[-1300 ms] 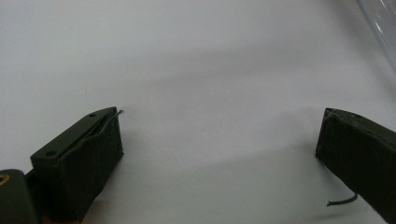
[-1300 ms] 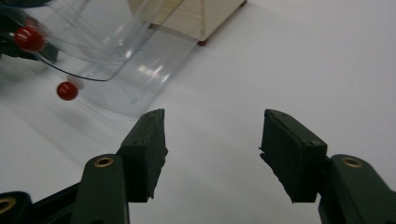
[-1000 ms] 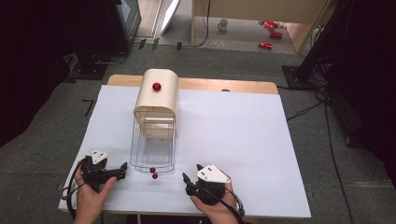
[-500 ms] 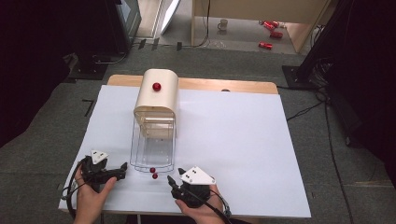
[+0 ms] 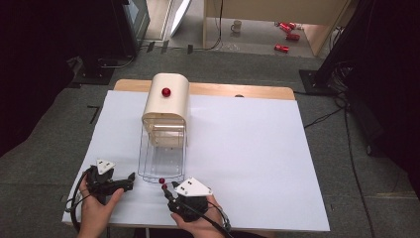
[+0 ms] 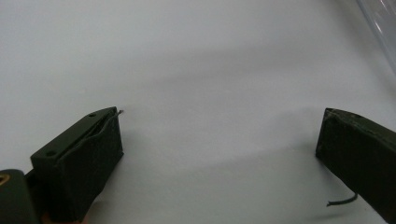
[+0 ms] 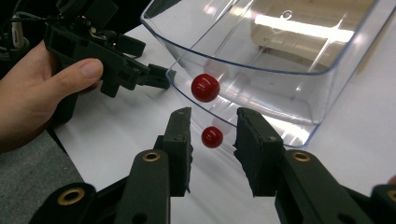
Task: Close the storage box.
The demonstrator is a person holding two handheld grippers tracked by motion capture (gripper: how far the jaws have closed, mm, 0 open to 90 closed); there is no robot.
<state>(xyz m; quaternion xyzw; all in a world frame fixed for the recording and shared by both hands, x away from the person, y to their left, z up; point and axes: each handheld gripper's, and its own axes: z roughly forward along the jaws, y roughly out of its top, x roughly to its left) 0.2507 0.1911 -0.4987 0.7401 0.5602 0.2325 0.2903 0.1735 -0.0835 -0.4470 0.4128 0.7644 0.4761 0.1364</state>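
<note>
Between closing jaws, red ball [image 7: 212, 137]

Beyond the white-covered wooden table [image 5: 257, 148] — on grey carpet — a white mug [image 5: 237, 26] stands on the floor, well apart from three red cans [image 5: 287, 34] lying near a pale wooden cabinet [image 5: 277, 12].

The left gripper [image 6: 219, 135] holds its two black jaws wide apart over a white table sheet [image 6: 196, 60], nothing between them. A clear plastic edge [image 6: 380, 23] curves across the top right corner.
</note>
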